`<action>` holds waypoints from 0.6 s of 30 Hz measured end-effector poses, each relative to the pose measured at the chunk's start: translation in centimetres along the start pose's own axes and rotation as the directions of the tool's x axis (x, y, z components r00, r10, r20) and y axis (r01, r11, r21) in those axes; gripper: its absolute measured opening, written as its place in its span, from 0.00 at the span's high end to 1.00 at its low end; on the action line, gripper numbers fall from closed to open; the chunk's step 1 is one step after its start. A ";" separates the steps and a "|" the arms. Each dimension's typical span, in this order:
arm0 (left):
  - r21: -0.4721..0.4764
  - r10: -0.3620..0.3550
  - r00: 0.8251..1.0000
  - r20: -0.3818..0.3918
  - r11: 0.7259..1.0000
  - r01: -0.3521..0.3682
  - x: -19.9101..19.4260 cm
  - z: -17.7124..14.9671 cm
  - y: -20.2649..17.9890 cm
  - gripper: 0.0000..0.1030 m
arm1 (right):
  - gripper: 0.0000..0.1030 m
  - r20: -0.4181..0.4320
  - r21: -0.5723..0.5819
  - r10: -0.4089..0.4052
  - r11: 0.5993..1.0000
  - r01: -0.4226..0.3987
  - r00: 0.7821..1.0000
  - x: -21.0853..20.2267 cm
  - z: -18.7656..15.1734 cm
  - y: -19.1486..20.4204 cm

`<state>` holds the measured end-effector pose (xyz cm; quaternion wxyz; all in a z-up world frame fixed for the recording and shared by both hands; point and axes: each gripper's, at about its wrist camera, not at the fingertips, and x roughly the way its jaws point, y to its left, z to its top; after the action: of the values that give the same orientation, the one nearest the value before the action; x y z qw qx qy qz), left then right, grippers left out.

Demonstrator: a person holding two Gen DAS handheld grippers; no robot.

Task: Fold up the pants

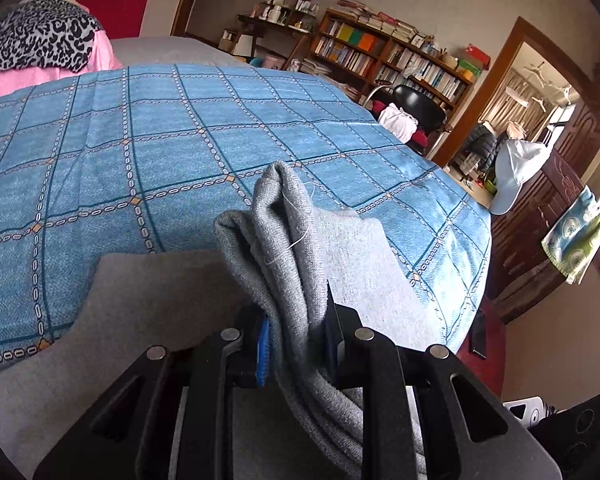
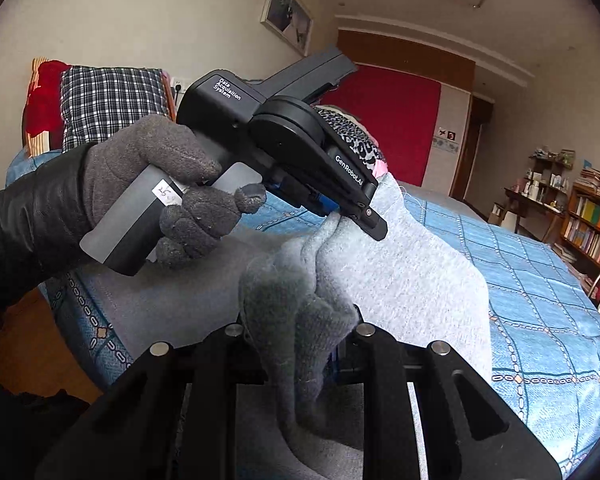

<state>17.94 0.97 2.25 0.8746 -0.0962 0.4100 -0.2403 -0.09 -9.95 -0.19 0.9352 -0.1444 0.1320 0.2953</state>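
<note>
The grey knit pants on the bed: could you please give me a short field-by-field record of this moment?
garment: grey knit pants, bunched, partly lifted off the bed
surface: blue checked bedspread
left gripper: shut on a fold of the pants, held by a grey-gloved hand
right gripper: shut on another bunch of the pants
gripper spacing: close together, same end of the garment
background: wooden bookshelf, white cap

Bed (image 1: 148, 152) with blue checked cover; grey pants (image 1: 168, 300) lie on its near edge, partly lifted. Leopard-print cloth (image 1: 40, 40) over pink fabric (image 1: 100, 58) at far end.
</note>
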 end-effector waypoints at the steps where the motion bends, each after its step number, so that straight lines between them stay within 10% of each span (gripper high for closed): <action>1: -0.011 0.004 1.000 -0.002 1.000 -0.004 0.0 -0.3 0.6 0.80 | 0.81 -0.010 -0.001 0.012 1.000 -0.012 1.000 0.4 0.0 0.2; 12: -0.062 0.047 0.999 -0.023 0.997 -0.049 1.1 -2.6 4.1 0.73 | 0.80 -0.114 -0.013 0.079 0.997 -0.081 0.990 5.7 -1.0 2.0; 18: -0.070 0.117 0.993 -0.029 0.990 -0.118 1.5 -3.6 4.8 0.53 | 0.61 -0.160 -0.009 0.127 0.992 -0.130 0.979 6.6 -1.4 2.3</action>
<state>17.69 4.53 -2.81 0.8780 -0.1003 0.4342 -0.1746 3.56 -5.23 -4.14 0.8992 -0.1677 0.2126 0.3436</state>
